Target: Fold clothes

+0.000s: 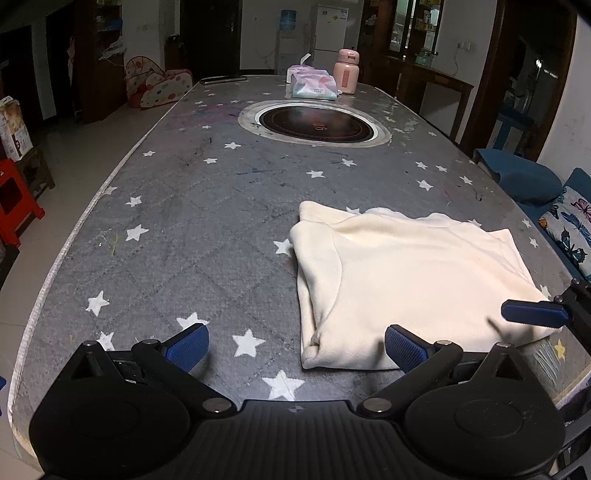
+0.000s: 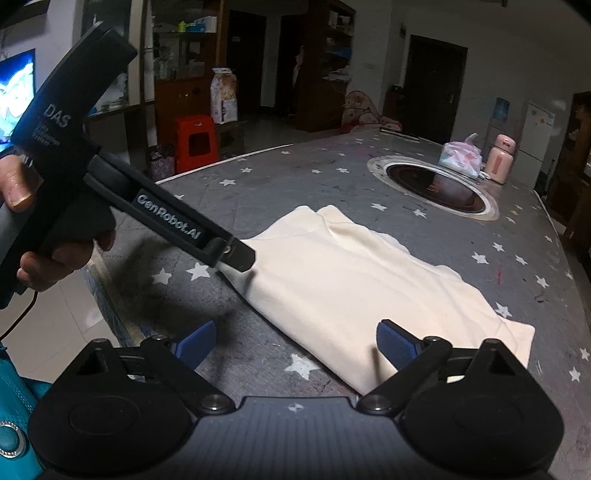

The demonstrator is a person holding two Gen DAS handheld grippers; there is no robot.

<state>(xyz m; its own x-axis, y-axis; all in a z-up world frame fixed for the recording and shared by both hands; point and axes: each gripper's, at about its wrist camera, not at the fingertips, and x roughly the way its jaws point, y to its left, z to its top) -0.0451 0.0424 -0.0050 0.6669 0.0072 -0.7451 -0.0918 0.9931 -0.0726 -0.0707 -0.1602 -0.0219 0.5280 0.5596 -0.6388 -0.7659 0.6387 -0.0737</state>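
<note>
Lying folded: cream garment | left tongs wide apart, empty, beside near-left corner | right tongs wide apart, empty, at near edge

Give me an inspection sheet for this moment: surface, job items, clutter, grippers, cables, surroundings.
Surface: grey star-print table cover, scuffed, with a round inset cooktop in the middle.
Job's things: one cream garment, folded into a rough rectangle, lying flat near the front edge.
Clutter: tissue packs and a pink bottle at the far end; a dark flat object near the far edge.
Grippers: left gripper open, holding nothing; right gripper open, holding nothing, one finger over the garment's near edge.
Cables: a thin black cord below the hand holding the left gripper.
Surroundings: red stool, fridge, water dispenser, cabinets.
</note>
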